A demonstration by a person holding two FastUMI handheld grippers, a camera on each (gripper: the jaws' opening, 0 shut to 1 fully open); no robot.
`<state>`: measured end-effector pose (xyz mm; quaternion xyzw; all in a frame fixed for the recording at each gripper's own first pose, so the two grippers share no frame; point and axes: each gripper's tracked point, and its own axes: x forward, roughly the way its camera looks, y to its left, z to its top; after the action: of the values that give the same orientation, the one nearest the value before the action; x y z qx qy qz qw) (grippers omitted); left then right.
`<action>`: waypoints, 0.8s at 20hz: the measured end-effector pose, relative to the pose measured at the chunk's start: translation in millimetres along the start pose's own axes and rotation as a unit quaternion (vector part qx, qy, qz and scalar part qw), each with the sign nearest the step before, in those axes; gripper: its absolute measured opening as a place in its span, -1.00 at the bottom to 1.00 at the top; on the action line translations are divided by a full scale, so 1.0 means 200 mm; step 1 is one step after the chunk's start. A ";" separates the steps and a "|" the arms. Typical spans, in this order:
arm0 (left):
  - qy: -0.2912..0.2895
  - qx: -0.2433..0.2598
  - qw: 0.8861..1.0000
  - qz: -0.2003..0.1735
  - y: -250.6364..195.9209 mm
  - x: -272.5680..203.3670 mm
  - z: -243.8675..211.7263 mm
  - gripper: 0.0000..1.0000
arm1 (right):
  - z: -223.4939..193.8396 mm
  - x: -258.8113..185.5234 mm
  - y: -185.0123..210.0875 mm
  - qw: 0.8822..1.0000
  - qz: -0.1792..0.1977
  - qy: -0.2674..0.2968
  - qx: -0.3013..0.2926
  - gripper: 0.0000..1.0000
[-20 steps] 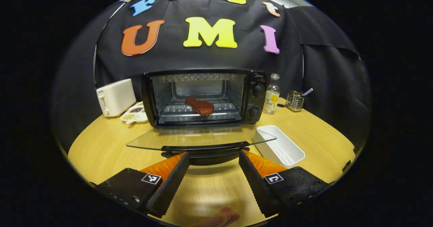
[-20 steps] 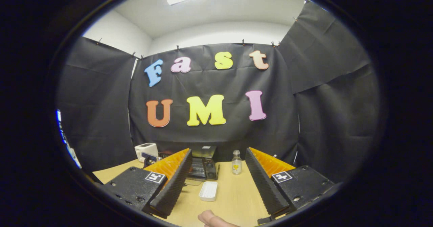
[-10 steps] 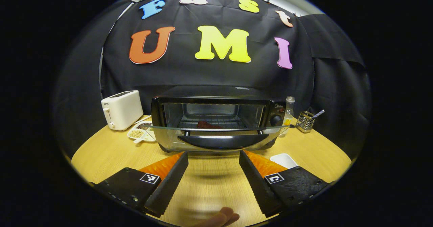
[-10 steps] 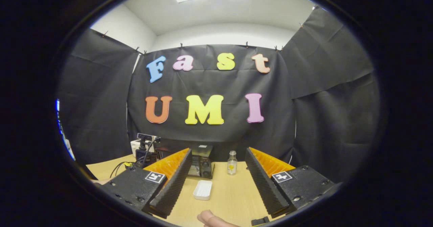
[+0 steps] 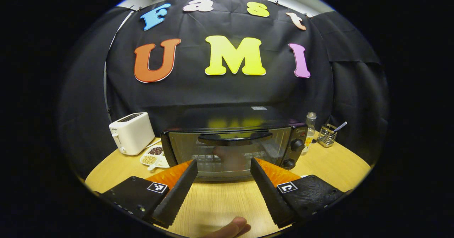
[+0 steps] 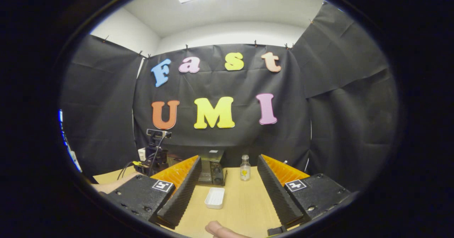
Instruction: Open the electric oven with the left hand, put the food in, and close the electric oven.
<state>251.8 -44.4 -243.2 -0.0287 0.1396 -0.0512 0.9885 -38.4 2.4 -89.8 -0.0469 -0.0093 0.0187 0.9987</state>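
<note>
We see the toaster oven (image 5: 234, 153) on the table, just right of the white toaster (image 5: 132, 137), its glass door up. Our left gripper (image 5: 223, 181) hangs spread and empty before it; our right gripper (image 6: 228, 188) likewise. We judge the door hinged, stiff, fragile glass: take its black handle (image 5: 234, 138).

The electric oven (image 5: 232, 149) sits at the centre of the left gripper view, a black box standing upright on the desk (image 5: 220, 209). Its glass door (image 5: 227, 153) is up against the front, the curved black handle (image 5: 234, 139) along its top edge. Two round knobs (image 5: 295, 145) stack on the right panel. Through the glass a wire rack shows; the food (image 5: 227, 158) is only a dim blur. In the right gripper view the oven (image 6: 212, 169) is small, low at centre.
</note>
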 end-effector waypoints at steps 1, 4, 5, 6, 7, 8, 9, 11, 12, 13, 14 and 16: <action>-0.002 0.001 1.000 0.002 0.00 -0.05 0.02 0.92 | 0.00 0.01 0.00 1.000 -0.001 0.001 -0.001 0.99; -0.027 -0.013 1.000 0.007 -0.01 -0.25 0.14 0.92 | 0.00 0.00 0.01 1.000 0.001 0.000 0.004 0.99; -0.041 -0.024 0.999 -0.001 -0.03 -0.33 0.20 0.92 | 0.00 0.00 0.00 1.000 0.000 0.000 0.006 0.99; -0.057 -0.032 0.998 -0.013 -0.05 -0.43 0.26 0.93 | 0.01 0.01 0.00 1.000 -0.001 0.000 0.007 0.99; -0.070 -0.036 0.997 -0.018 -0.05 -0.53 0.32 0.91 | 0.00 0.01 0.00 1.000 -0.003 0.001 0.008 0.99; -0.083 -0.035 0.996 -0.017 -0.05 -0.63 0.37 0.91 | 0.00 0.01 0.00 1.000 -0.005 -0.002 0.009 0.99; -0.095 -0.030 0.995 -0.009 -0.03 -0.74 0.41 0.91 | 0.00 0.01 -0.01 1.000 -0.008 -0.003 0.012 0.99; -0.100 -0.020 0.995 0.020 0.04 -0.95 0.43 0.90 | 0.01 0.03 0.01 1.000 -0.010 -0.010 0.012 0.92; -0.102 -0.018 0.994 0.031 0.05 -1.04 0.44 0.90 | 0.01 0.02 0.03 1.000 -0.009 -0.011 0.008 0.92; -0.101 -0.016 0.994 0.034 0.04 -1.13 0.43 0.90 | 0.00 0.02 0.04 1.000 -0.006 -0.011 0.003 0.99; -0.101 -0.015 0.994 0.029 0.02 -1.21 0.41 0.91 | 0.00 0.01 0.07 1.000 0.000 -0.012 -0.002 0.99; -0.113 -0.014 0.993 0.017 -0.02 -1.35 0.39 0.90 | 0.01 -0.02 0.13 1.000 0.012 -0.018 -0.011 0.92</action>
<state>14.7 -15.4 -94.6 -0.0455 0.0286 -0.0288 0.9981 -43.4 27.8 -90.8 -0.0575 -0.0267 0.0313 0.9975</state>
